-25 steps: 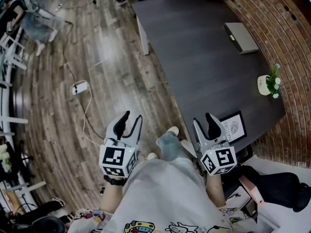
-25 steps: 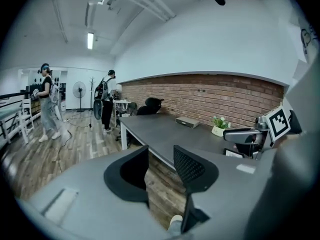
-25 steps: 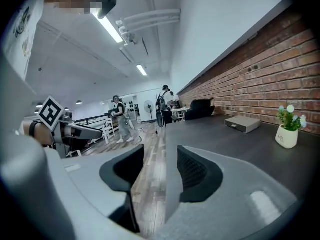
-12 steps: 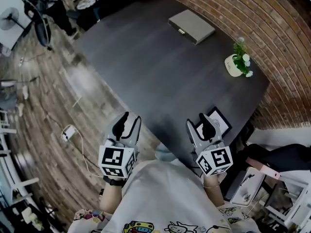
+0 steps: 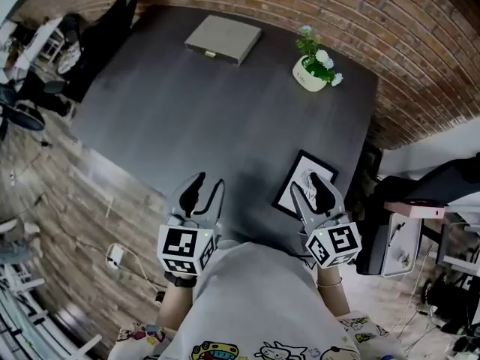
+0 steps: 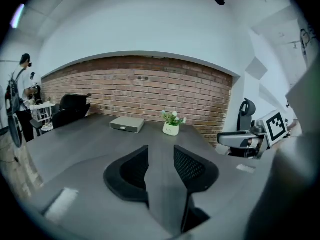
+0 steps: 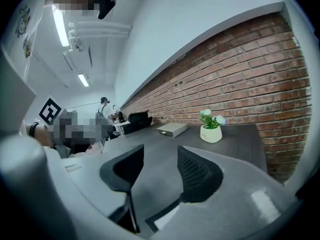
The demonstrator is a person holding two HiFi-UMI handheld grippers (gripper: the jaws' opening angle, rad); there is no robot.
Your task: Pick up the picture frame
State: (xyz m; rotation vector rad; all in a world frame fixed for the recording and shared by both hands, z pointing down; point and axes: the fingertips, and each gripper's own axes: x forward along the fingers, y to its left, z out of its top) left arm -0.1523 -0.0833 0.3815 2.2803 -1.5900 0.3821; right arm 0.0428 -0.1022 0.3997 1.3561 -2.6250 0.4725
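Seen from above, a black picture frame [image 5: 301, 175] lies flat on a dark bench [image 5: 210, 118] near its right front corner, its long axis running from the person's side away toward the brick wall [image 5: 420, 43], angled a little to the right. The right tongs [image 5: 307, 187] hang over the frame's near end, jaws parted and holding nothing. The left tongs [image 5: 208, 182] are well apart to the left above the bench's near edge, likewise parted and empty. A potted plant [image 5: 315, 70] and a flat grey box [image 5: 223, 37] sit at the far side
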